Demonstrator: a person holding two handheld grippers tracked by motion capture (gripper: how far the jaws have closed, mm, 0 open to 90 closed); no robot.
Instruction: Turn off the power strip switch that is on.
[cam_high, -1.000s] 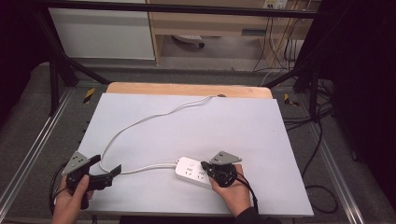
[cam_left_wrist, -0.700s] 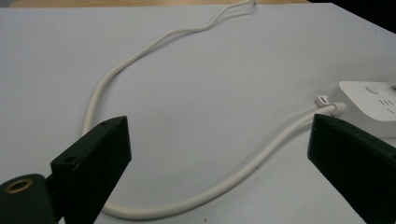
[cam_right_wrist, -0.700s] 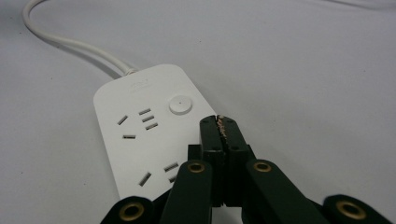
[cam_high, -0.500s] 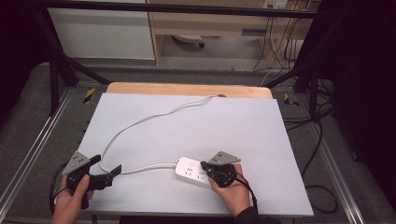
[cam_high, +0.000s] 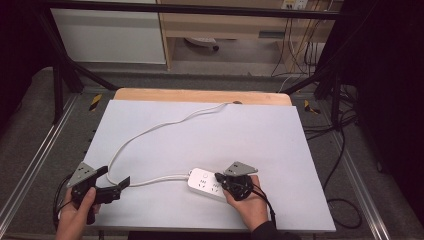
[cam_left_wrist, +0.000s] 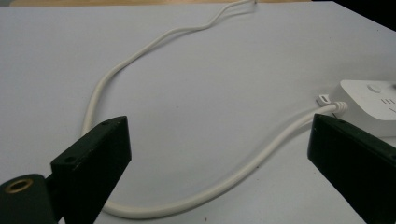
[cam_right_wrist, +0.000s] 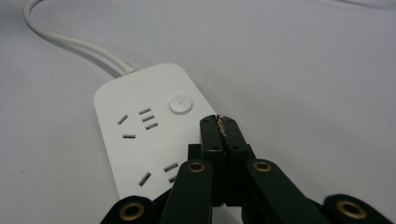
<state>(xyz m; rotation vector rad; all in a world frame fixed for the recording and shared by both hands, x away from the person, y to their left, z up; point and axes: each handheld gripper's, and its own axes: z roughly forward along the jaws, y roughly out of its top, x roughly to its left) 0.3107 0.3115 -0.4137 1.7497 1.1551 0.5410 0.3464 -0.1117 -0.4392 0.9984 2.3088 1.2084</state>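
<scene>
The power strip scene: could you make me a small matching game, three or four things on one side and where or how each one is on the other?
Things:
1. left gripper
2. right gripper
3. power strip
4. white cable

States:
A. fingers pressed together, over the strip
B. loops across the grey table to its far edge
C. fingers spread wide, the cable lying between them
D. lies flat, round button up

Pairs: 1-C, 2-A, 3-D, 4-B
</scene>
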